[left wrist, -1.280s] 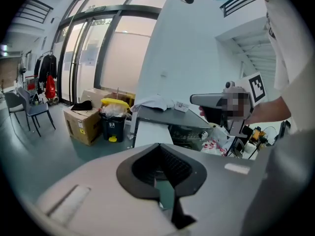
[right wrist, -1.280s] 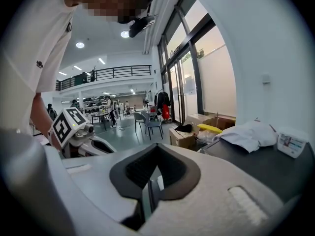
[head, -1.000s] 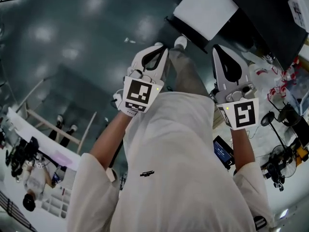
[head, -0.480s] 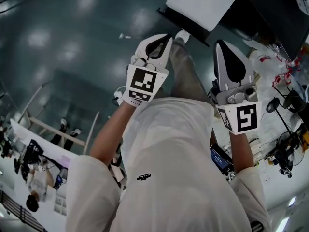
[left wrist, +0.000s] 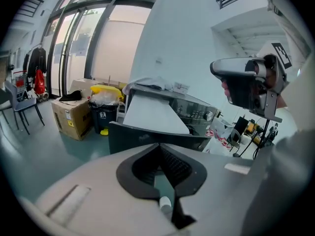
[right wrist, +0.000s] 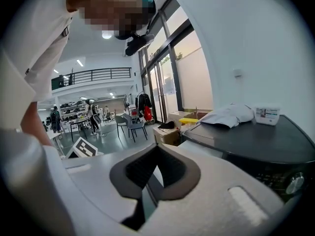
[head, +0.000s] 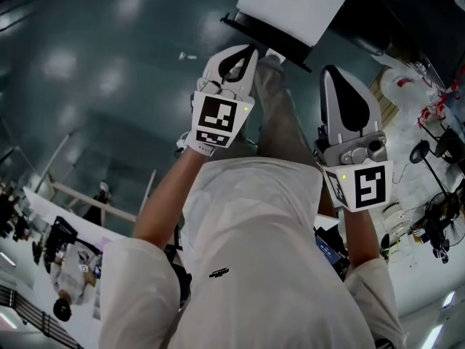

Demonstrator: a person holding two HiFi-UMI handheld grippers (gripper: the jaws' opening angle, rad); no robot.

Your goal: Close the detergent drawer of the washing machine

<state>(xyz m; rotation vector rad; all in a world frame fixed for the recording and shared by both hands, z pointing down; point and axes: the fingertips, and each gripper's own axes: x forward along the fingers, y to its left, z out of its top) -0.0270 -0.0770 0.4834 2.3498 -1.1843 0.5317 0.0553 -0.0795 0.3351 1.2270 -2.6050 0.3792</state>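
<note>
- No word, brand or number is legible.
- On the left gripper [head: 249,49] and right gripper [head: 332,70], each cube bears a black-and-white square marker, without letters.
- The cardboard box [left wrist: 71,116] carries a yellow label, too small to read.
- The black bin [left wrist: 103,119] shows a white pictogram.

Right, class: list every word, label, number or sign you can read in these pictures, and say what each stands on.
No text here reads clearly enough to quote.
The shirt print: too small to read.
Yellow label on the cardboard box: blurred.
White sign on the dark bin: too small.
Print on the white box atop the washing machine: blurred.
</note>
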